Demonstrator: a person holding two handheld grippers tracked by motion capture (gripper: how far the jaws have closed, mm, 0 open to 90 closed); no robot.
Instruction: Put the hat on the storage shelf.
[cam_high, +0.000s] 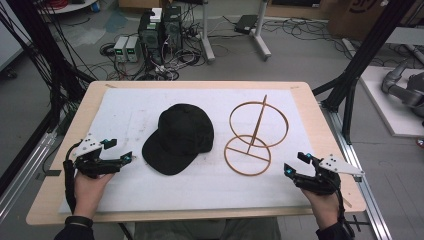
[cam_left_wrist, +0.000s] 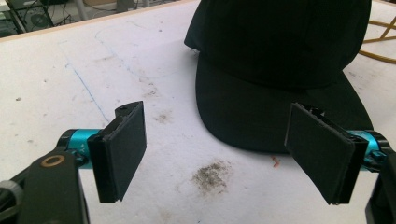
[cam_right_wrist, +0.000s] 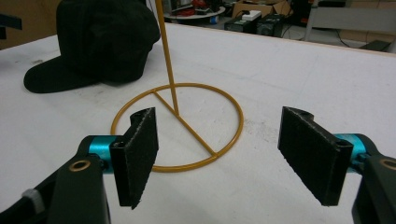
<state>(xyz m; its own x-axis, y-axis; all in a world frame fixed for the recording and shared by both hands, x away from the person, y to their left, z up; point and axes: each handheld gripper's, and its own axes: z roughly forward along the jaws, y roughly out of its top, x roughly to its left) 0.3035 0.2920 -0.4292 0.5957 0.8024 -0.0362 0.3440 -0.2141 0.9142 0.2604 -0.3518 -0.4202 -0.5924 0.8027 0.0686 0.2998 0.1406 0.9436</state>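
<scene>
Ahead of left gripper (cam_left_wrist: 219, 154) fingers, spread empty: black baseball cap (cam_left_wrist: 280, 60), brim nearest | right gripper (cam_right_wrist: 224, 156) gaping, empty; gold wire hat stand (cam_right_wrist: 180, 126) base just beyond | left nearer cap

Your cap (cam_high: 181, 136) is plain black, stand (cam_high: 254, 136) gold-yellow wire, mat (cam_high: 125, 115) white with grey smudges, tabletop (cam_high: 90, 97) light wood.

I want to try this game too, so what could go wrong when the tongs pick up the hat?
The soft black fabric cap might fold or slip if the left tongs pinch only its flat brim. The thin golden wire ring stand looks light and could tip if the right tongs bump its upright rod. The white mat has dirty smudges that might mark the cap.
</scene>
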